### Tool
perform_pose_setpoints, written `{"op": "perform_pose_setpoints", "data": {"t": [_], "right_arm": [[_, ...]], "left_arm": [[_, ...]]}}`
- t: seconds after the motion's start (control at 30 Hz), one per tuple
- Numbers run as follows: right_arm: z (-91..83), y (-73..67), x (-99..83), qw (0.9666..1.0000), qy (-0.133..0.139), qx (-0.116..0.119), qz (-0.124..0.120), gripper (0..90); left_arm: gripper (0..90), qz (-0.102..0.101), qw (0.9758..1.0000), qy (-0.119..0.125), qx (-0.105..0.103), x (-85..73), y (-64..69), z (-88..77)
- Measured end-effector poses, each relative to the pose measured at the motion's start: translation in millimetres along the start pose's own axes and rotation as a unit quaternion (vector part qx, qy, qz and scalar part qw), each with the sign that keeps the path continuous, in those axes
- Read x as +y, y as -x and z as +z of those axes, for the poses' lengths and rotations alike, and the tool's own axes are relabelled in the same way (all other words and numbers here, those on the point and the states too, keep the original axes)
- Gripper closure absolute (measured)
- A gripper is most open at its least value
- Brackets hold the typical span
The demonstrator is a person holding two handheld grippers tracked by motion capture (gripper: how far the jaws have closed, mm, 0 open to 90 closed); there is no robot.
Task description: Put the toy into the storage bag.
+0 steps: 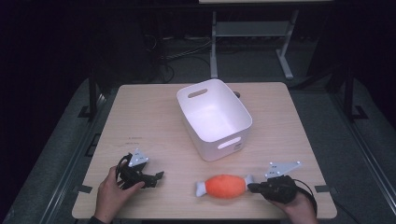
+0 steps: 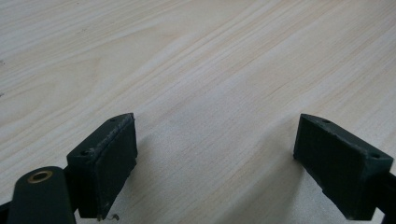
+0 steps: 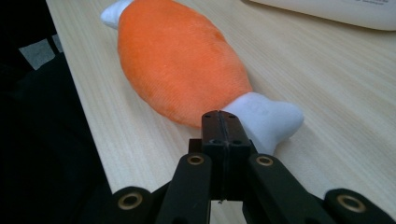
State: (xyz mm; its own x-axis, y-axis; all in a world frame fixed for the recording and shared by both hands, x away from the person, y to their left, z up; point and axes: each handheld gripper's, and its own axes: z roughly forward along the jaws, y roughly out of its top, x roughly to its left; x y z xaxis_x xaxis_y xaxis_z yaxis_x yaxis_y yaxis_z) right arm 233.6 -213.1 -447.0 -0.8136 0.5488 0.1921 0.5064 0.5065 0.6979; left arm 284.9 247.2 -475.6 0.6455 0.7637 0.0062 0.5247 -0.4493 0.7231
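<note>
Right gripper closed, touching plush toy near table edge.

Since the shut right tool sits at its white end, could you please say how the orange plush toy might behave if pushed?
The orange plush toy looks soft and fuzzy, so it would probably dent rather than slide cleanly. Its rounded body might roll or pivot a little. It seems light, likely shifting easily on the smooth table.

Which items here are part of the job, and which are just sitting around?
In play:
- orange plush toy with white ends, near the table's front edge
- right gripper, jaws shut, tips at the toy's white end
- white bin, open and empty, a likely drop spot

Idle:
- left gripper, jaws open over bare table
- metal stand behind the table
</note>
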Motion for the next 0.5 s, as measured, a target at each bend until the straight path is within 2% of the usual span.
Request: {"op": "perform_pose_setpoints", "data": {"t": [0.33,0.5], "right_arm": [[0.8,8.2,5.5,0.9999,0.003,-0.013,0.001,89.7],[8.3,16.3,12.0,0.9998,0.002,-0.017,0.002,89.7]], "left_arm": [[12.5,0.0,1.0,0.0,0.0,0.0,0.0,0.1],[12.5,0.0,1.0,0.001,0.0,-0.1,0.0,0.1]]}}
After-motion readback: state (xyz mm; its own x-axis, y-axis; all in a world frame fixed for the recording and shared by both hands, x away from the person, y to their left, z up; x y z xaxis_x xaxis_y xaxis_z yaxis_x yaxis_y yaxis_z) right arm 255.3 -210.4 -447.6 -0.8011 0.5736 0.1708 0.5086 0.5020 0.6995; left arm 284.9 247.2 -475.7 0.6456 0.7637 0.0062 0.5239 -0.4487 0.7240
